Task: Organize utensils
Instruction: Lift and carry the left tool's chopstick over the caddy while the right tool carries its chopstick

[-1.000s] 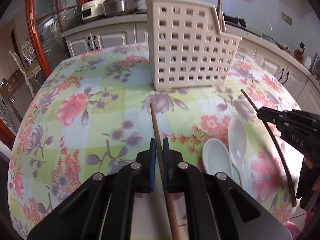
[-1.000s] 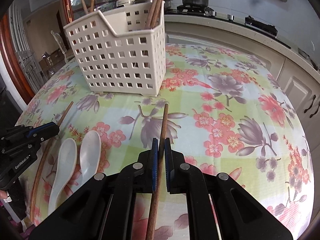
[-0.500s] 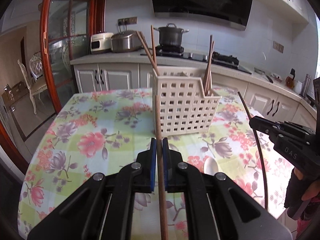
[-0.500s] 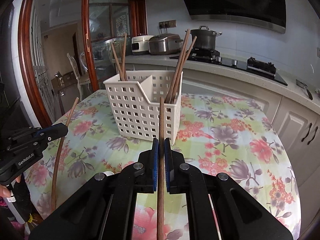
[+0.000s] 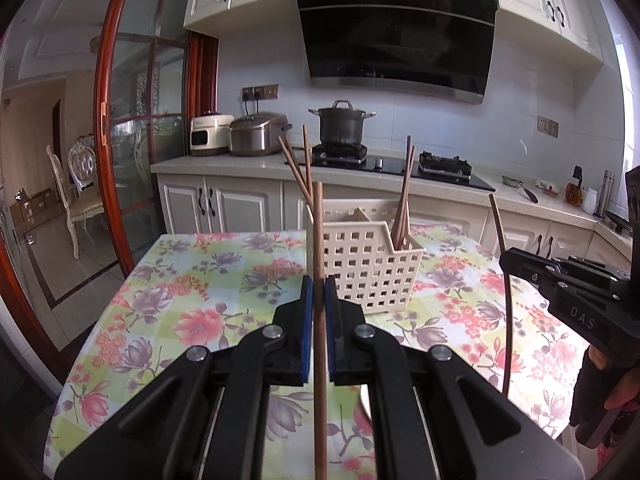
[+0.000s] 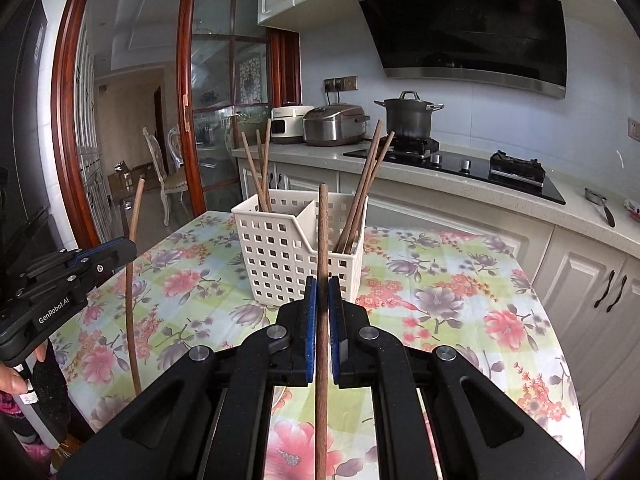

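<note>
left gripper (image 5: 314, 292): black plastic, with two long flat arms that spread wide like a big letter V
left gripper pads: blue strips on the inner faces of the fingertips (image 5: 306, 300)
left gripper screws: four round silver ones, two on each arm
left gripper writing: white letters "GenRobot.AI" on its side, seen from the right wrist view
right gripper (image 6: 322, 296): the same black shape, also with blue pads and four silver screws
right gripper writing: pale letters "DAS" on its side, seen from the left wrist view
handles: dark, thick, under each gripper
left hand (image 6: 16, 376): only fingers show; a pink knit cuff sits just below
</note>
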